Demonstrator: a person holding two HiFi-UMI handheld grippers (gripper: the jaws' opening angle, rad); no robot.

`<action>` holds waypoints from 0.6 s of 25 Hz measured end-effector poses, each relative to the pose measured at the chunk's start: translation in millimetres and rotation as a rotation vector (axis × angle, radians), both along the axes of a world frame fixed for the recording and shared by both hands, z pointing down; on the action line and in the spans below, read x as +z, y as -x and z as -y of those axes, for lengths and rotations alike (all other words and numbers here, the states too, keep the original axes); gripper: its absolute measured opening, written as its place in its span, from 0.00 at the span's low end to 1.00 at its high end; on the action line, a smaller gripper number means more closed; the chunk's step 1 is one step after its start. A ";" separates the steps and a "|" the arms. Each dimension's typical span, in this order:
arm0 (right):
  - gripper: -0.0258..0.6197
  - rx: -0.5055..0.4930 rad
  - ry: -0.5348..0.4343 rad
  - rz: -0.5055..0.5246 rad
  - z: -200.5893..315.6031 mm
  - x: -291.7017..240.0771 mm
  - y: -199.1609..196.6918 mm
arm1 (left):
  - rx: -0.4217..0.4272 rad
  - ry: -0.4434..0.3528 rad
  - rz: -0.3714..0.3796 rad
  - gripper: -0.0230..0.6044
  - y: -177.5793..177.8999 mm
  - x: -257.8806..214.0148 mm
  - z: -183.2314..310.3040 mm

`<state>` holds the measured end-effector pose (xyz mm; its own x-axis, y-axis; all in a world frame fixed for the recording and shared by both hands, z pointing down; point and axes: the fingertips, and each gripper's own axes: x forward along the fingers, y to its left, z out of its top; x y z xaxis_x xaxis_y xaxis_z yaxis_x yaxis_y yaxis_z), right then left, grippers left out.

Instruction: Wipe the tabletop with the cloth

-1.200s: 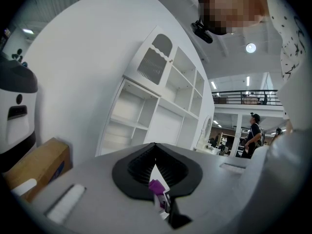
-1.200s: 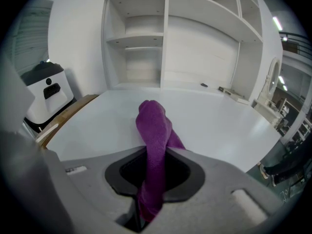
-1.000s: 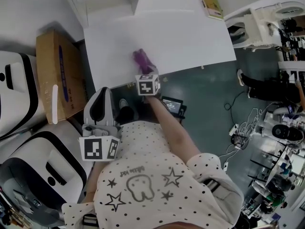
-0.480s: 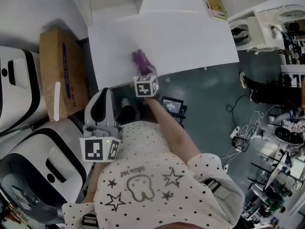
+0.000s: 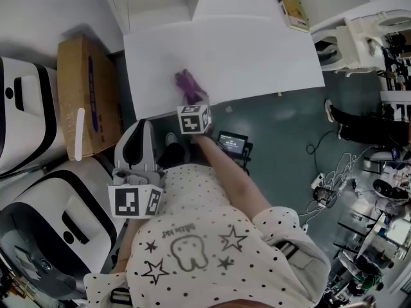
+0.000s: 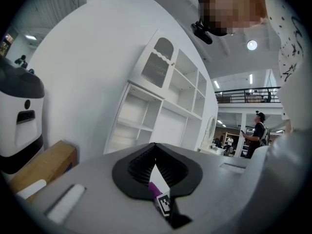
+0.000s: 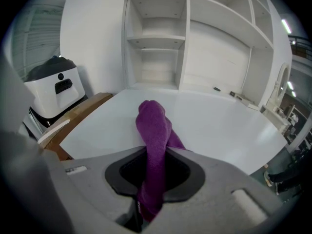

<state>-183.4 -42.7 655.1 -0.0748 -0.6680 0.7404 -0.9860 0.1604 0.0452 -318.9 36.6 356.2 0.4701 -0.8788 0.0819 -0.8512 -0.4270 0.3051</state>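
Head view: purple cloth (image 5: pixel 185 82) nr white tabletop (image 5: pixel 257 50) edge, cardboard box (image 5: pixel 83 88) left

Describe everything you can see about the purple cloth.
The cloth is purple, soft and fuzzy like terry or microfibre, bunched into a thick fold. The right gripper is shut on it, so one rounded end sticks out forward over the white tabletop, near the front edge. Contact with the surface is unclear.

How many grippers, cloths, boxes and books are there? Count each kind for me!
Grippers: 2 (left gripper, right gripper)
Cloth: 1
Box: 1
Book: 1
Total: 5
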 end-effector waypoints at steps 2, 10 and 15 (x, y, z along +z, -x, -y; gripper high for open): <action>0.13 0.007 0.003 0.002 -0.4 0.2 2.1 | -0.004 0.001 0.000 0.03 2.3 0.1 -0.1; 0.13 -0.013 0.000 0.004 -3.1 -1.4 15.6 | -0.013 0.001 0.002 0.03 8.4 0.4 -1.8; 0.13 -0.044 -0.002 0.008 -8.1 -1.2 29.0 | -0.019 0.003 0.003 0.03 12.5 1.8 -4.5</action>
<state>-212.4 -34.6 653.9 -0.1103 -0.6653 0.7384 -0.9783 0.2039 0.0376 -331.4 41.1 358.0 0.4532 -0.8872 0.0859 -0.8600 -0.4099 0.3039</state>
